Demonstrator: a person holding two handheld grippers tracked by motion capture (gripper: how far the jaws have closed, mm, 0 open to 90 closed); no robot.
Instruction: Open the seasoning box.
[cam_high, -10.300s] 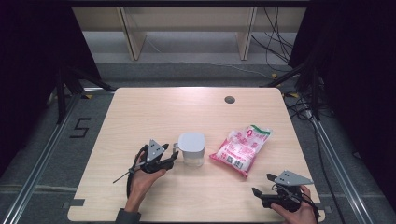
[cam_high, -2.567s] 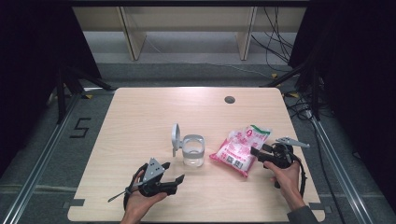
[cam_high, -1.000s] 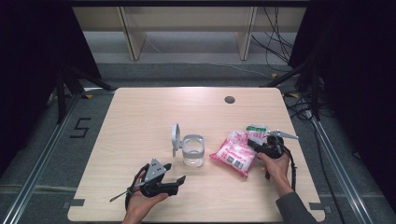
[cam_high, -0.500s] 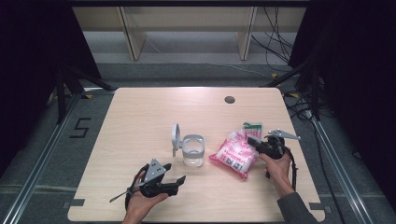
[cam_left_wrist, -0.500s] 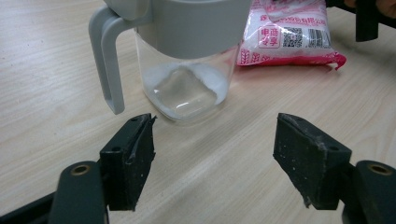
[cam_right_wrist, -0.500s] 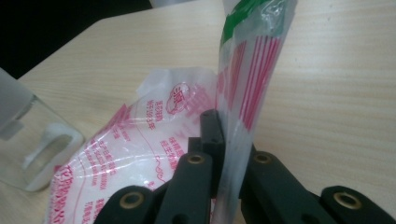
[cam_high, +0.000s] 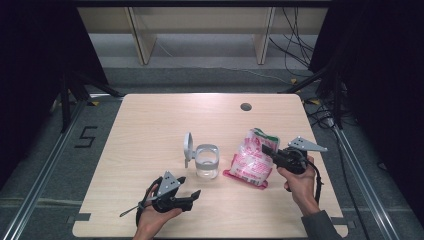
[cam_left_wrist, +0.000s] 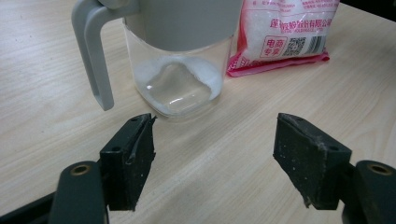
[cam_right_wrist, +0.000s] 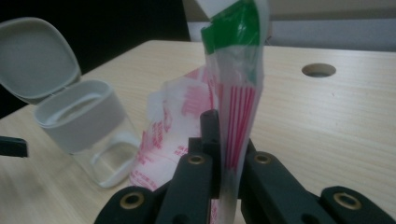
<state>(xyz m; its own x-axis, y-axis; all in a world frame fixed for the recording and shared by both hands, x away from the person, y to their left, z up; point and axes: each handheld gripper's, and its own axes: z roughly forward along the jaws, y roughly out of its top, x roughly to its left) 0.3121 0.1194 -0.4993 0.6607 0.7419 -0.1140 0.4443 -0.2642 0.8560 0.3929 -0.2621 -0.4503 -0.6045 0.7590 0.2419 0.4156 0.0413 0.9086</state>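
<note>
The left hand-held gripper (cam_high: 192, 196) rested low on the bench (cam_high: 150, 120), its jaws wide apart with nothing between them. The clear jar (cam_high: 206, 161) stood just past it, lid flipped up and mouth open. To the jar's right, the pink bag (cam_high: 252, 160) stood on end, its long side pointing up. The right hand-held gripper (cam_high: 266, 148) had just closed and pinched the bag's top edge tight. The jar sat to the left of that gripper, so the bag likely had to tip that way.

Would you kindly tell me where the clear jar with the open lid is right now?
In the high view, the jar stands near the table's middle, just left of the pink bag and beyond the left claw.
</note>
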